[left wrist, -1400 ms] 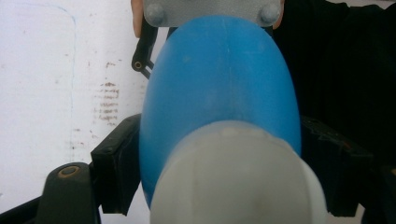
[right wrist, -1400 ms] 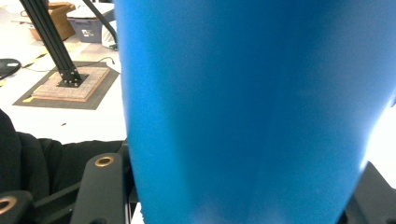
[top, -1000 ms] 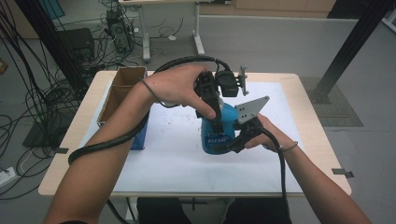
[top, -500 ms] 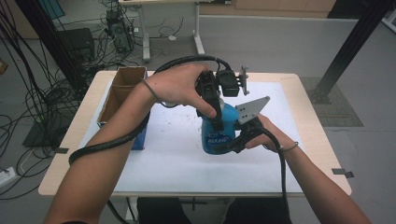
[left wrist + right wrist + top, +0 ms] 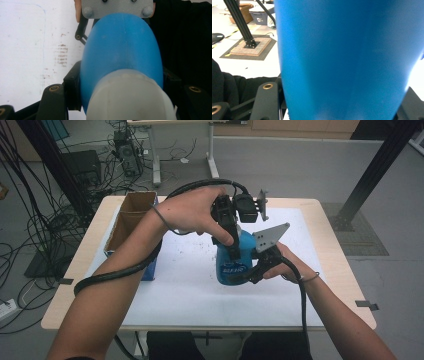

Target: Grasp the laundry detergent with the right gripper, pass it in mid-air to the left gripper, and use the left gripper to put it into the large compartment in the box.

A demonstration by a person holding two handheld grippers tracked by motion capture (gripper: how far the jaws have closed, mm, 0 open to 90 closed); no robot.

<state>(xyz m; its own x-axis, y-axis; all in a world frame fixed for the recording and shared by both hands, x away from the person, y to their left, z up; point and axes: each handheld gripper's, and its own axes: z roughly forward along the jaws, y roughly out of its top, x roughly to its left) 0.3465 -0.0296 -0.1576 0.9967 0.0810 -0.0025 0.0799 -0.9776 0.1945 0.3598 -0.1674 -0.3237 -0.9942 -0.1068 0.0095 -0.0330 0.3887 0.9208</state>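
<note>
A blue plastic bottle [image 5: 234, 262] with a whitish cap [image 5: 130, 97] stands near the middle of the white-covered surface [image 5: 175, 290], to the right of the open cardboard box [image 5: 131, 220] that sits at the surface's left side. Both tools are on it. The left hand-held gripper [image 5: 231, 237] comes down from above the bottle, its jaws having just closed in on the upper part, just under the cap; in the left gripper view the black jaws sit against the blue shoulder on either side. The right hand-held gripper [image 5: 250, 272] is clamped on the bottle's body from the side away from the box, low down, and the right gripper view shows the blue wall wedged between its jaws.

The bottle looks like moulded plastic: smooth, probably slick under hard pads, and likely to give a little if squeezed at the wide belly. How full it is cannot be told, so its weight is a guess; its stance under two grips suggests nothing heavy. The firmest places to hold are the narrowing shoulder below the cap, where the wall is stiffer and the taper stops a slip upward, and the lower body near the base. If the cap is to be turned, the body grip must resist twisting on that smooth surface.
</note>
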